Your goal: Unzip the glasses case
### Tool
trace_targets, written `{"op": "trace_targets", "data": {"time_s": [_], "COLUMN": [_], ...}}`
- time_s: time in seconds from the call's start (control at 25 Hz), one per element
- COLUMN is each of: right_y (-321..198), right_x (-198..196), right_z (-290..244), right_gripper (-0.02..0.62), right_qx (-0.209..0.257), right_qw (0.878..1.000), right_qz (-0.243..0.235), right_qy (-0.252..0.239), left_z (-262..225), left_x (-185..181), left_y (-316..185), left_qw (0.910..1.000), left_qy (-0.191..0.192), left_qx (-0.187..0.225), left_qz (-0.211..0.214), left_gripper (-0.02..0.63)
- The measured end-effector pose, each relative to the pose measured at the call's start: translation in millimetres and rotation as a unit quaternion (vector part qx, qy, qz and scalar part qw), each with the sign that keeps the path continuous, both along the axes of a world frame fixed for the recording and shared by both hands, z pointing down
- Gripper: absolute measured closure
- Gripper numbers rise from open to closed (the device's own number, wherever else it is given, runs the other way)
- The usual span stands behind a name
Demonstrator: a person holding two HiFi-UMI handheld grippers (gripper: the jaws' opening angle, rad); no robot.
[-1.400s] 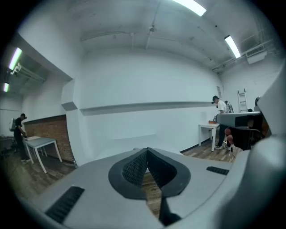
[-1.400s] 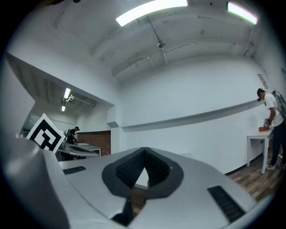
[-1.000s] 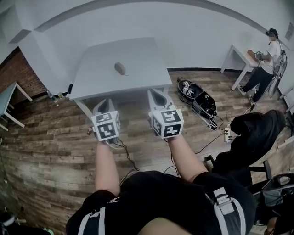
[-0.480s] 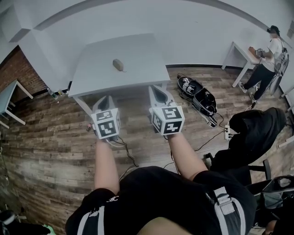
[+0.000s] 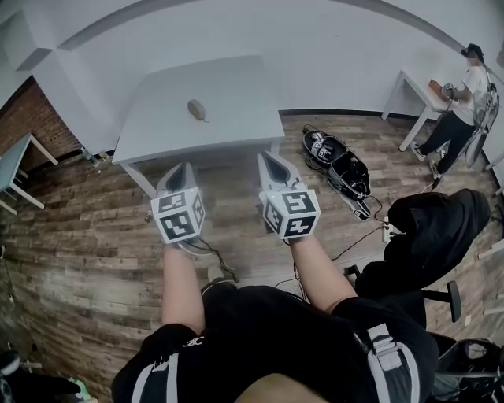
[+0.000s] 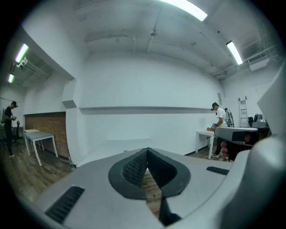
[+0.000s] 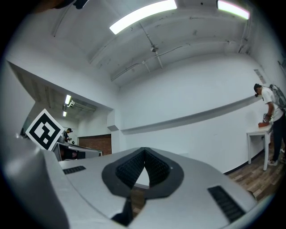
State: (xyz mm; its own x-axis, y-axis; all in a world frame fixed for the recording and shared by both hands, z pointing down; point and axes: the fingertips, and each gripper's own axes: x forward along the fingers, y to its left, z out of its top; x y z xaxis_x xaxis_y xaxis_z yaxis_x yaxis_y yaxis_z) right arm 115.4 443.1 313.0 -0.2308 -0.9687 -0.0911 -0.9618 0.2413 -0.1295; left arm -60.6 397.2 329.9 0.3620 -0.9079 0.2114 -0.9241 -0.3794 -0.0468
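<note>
Head view shows the case (image 5: 196, 109) near the middle of the counter (image 5: 236, 102), well apart from the left gripper (image 5: 183, 169) and right gripper (image 5: 269, 160), both jaws closed, empty. Probably light, stiff-shelled, slippery: pin its body, pinch the zip pull

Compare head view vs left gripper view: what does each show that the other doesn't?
Head view only: the glasses case, plainly visible lying on the white table; black bags on the floor.
Left gripper view only: the left tool seen up close, jaws together with nothing between them; ceiling lights; a second person at far left.
Both: the white table, the wood floor, the person at the side desk.
</note>
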Motion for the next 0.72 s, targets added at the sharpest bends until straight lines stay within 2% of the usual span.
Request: {"op": "trace_targets", "data": {"time_s": [0.16, 0.28, 0.4, 0.48, 0.72], "right_y": [-15.3, -35.6, -62.4, -83.2, -168.9], "right_x": [-6.2, -12.7, -14.2, -15.8, -21.2], "right_z": [9.8, 11.7, 19.4, 25.4, 31.4], "right_gripper": [0.586, 0.586, 0.586, 0.586, 0.586], "right_qx": [-0.012, -0.006, -0.016, -0.028, -0.041], "right_qw": [0.999, 0.999, 0.999, 0.998, 0.997], "right_qz": [-0.031, -0.033, -0.046, -0.058, -0.064], "right_qy": [0.015, 0.035, 0.018, 0.009, 0.033], "left_z": [8.1, 10.9, 14.6, 21.2, 31.5], "left_x": [8.1, 6.7, 2.4, -0.9, -2.7], "left_y": [-12.4, -32.6, -58.3, -78.8, -166.1], "left_qw": [0.9999, 0.9995, 0.9995, 0.9996, 0.9995], "left_qy": [-0.013, -0.03, -0.027, -0.02, -0.019], "left_qx": [-0.001, 0.003, 0.005, -0.001, -0.012], "left_qz": [0.002, -0.002, -0.014, -0.021, -0.023], "left_gripper": [0.606, 0.606, 0.606, 0.606, 0.606]}}
